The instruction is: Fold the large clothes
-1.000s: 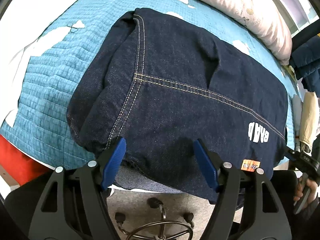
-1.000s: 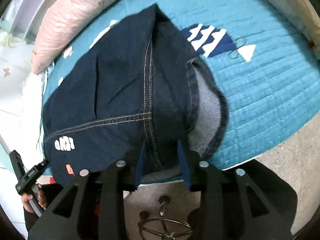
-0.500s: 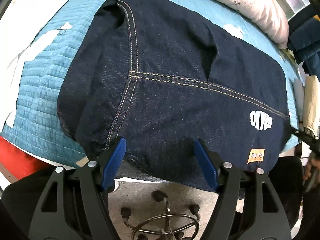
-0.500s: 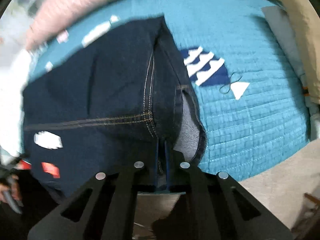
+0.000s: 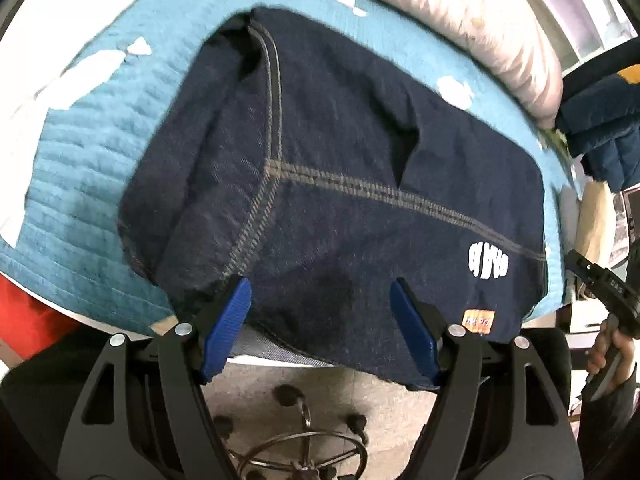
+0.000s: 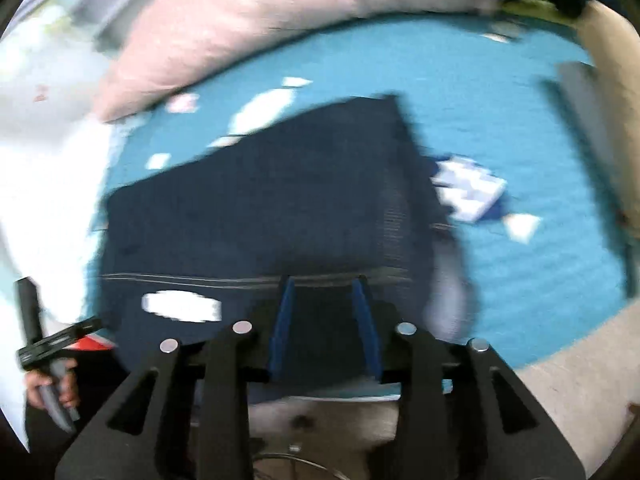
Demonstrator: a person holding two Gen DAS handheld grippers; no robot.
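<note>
Lying across the near edge of the teal quilted bedspread (image 5: 80,184), the folded denim garment (image 5: 340,168) is filling the centre of the left wrist view, its lower hem drooping over the bed edge at the bottom of the frame. The left gripper (image 5: 320,320) is hanging at bottom centre with its blue pads spread wide, straddling that hem but not pressing on it as far as I can tell.

The cloth is looking thick and heavy, soft rather than stiff, with several layers stacked; it is probably going to sag and slump if lifted by one point. The double-stitched seams are reading as the firmest lines, so a bite on the layered hem near a seam is likely the safest hold.

At upper right a pink pillow (image 5: 480,20) is resting against the bedspread.

In the blurred right wrist view, the right gripper (image 6: 325,320) is at bottom centre, jaws opening, denim behind and between them, apparently not pinched.
</note>
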